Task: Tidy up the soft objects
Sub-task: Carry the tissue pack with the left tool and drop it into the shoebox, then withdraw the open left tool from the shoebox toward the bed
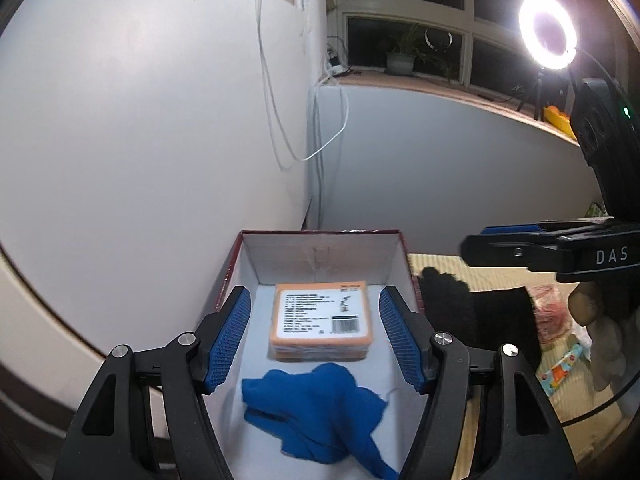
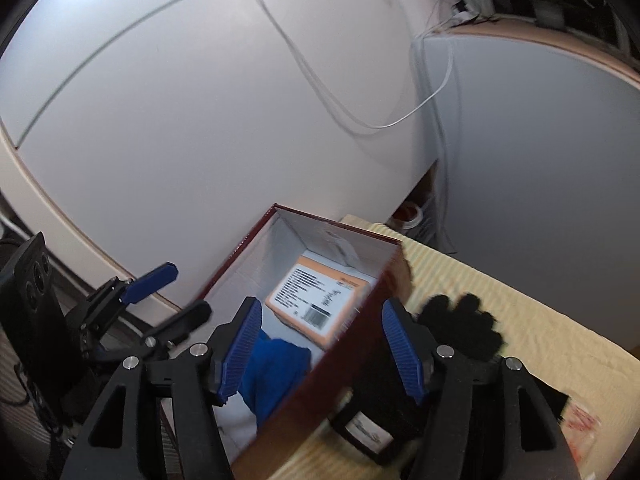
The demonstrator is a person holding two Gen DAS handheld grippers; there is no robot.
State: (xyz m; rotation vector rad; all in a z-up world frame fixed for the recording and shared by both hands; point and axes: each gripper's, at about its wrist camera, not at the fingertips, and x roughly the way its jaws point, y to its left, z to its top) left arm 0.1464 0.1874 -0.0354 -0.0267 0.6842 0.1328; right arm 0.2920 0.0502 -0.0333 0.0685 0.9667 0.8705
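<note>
A dark red box (image 1: 320, 233) with a white inside holds an orange sponge pack (image 1: 320, 316) with a printed label and a crumpled blue cloth (image 1: 316, 408). My left gripper (image 1: 314, 292) hovers open above the box, nothing between its blue pads. A black glove (image 1: 472, 312) lies on the yellowish mat (image 1: 500, 276) just right of the box. In the right wrist view my right gripper (image 2: 320, 302) is open and straddles the box's right wall (image 2: 320, 380), with the blue cloth (image 2: 276, 368) by its left finger and the black glove (image 2: 460, 324) under its right. The pads touch nothing.
A lit ring light (image 1: 548, 32) stands on the window sill at the back right. White cables (image 1: 280, 120) hang down the wall behind the box. A clear packet with red print (image 1: 552, 312) lies beyond the glove. The left gripper (image 2: 190, 288) shows at the left.
</note>
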